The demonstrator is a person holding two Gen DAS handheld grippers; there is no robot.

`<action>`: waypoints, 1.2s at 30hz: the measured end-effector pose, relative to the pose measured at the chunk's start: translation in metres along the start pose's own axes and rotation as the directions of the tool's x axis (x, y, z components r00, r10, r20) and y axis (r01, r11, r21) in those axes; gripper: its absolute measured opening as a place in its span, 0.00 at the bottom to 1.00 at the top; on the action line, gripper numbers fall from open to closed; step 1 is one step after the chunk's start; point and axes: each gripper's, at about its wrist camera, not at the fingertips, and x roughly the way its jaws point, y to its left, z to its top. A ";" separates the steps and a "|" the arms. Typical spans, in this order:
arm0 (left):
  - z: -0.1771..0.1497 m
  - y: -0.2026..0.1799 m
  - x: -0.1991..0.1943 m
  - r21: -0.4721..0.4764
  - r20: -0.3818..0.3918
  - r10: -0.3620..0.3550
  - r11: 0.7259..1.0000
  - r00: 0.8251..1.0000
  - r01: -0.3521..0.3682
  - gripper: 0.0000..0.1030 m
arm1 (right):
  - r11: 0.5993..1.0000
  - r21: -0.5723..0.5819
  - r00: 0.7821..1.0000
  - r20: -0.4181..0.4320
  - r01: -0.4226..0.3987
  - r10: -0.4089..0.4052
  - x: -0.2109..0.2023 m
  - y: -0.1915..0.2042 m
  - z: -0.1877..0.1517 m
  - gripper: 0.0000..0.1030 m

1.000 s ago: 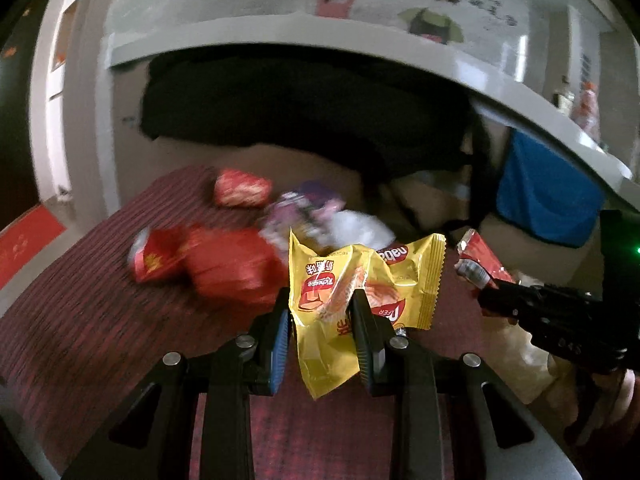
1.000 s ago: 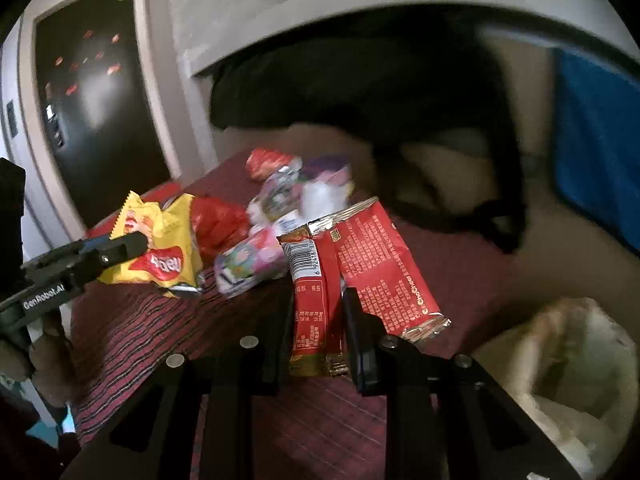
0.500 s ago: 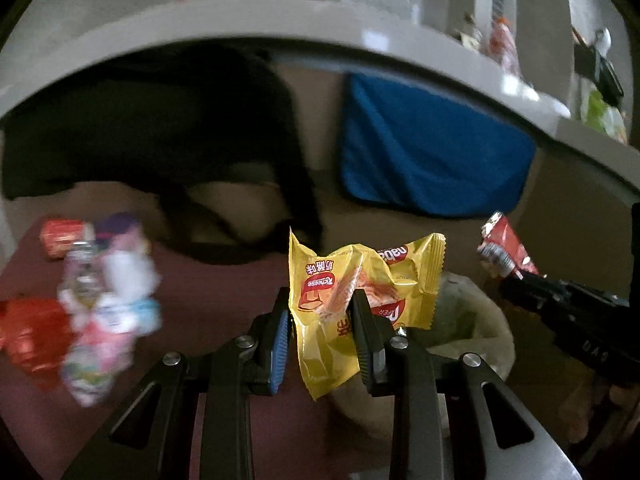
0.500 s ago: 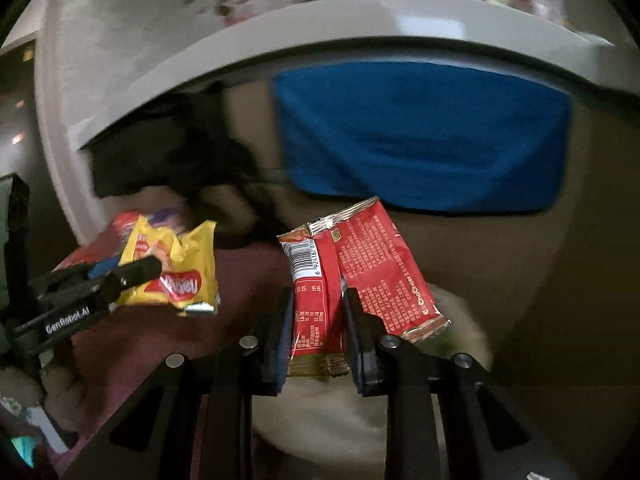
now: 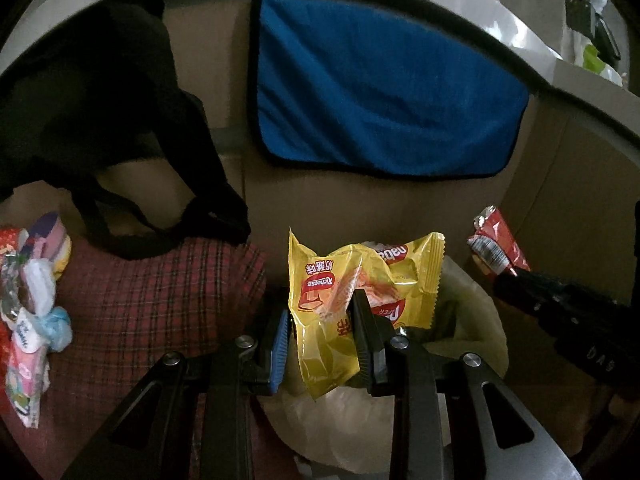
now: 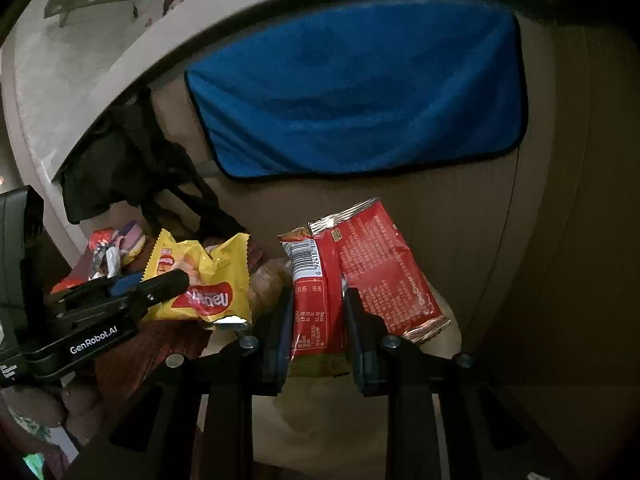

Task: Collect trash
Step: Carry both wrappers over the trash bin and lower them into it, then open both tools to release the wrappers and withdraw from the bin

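My left gripper [image 5: 322, 320] is shut on a crumpled yellow snack wrapper [image 5: 344, 280], held over the pale liner of a trash bag [image 5: 476, 320]. The right wrist view shows the same yellow wrapper [image 6: 200, 280] in the left gripper [image 6: 176, 278] at the left. My right gripper [image 6: 316, 308] is shut on a red foil wrapper [image 6: 376, 268] with a barcode, above the pale trash bag [image 6: 340, 420]. In the left wrist view, the red wrapper [image 5: 494, 242] sticks up at the right edge.
Several more wrappers [image 5: 32, 300] lie on a red plaid cushion [image 5: 160, 300] at the left. A black bag [image 5: 100, 120] and a blue cloth [image 5: 380, 96] hang on a brown cardboard wall behind. A white shelf edge [image 5: 480, 12] runs above.
Both grippers have swung right, away from the plaid cushion, each still holding its wrapper. The trash bag has come under them and the blue cloth now fills the background.
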 end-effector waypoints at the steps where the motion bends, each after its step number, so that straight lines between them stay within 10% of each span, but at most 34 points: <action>1: 0.000 0.000 0.003 -0.001 -0.007 -0.003 1.000 1.000 0.003 0.29 | 1.000 0.004 1.000 -0.004 0.000 0.000 0.001 0.000 0.000 0.22; 12: -0.004 0.002 0.025 -0.025 -0.067 -0.053 0.998 0.996 0.051 0.29 | 1.000 0.020 1.000 -0.028 0.007 -0.006 0.007 0.002 0.002 0.23; 17: -0.002 0.005 0.035 -0.037 -0.110 -0.188 0.982 0.976 0.185 0.49 | 0.999 0.021 0.999 -0.010 0.034 -0.034 0.010 0.003 0.001 0.52; 36: -0.014 0.099 -0.072 -0.124 0.065 0.000 0.992 0.998 0.008 0.58 | 0.999 -0.030 0.999 0.045 -0.030 0.031 -0.020 0.065 -0.008 0.52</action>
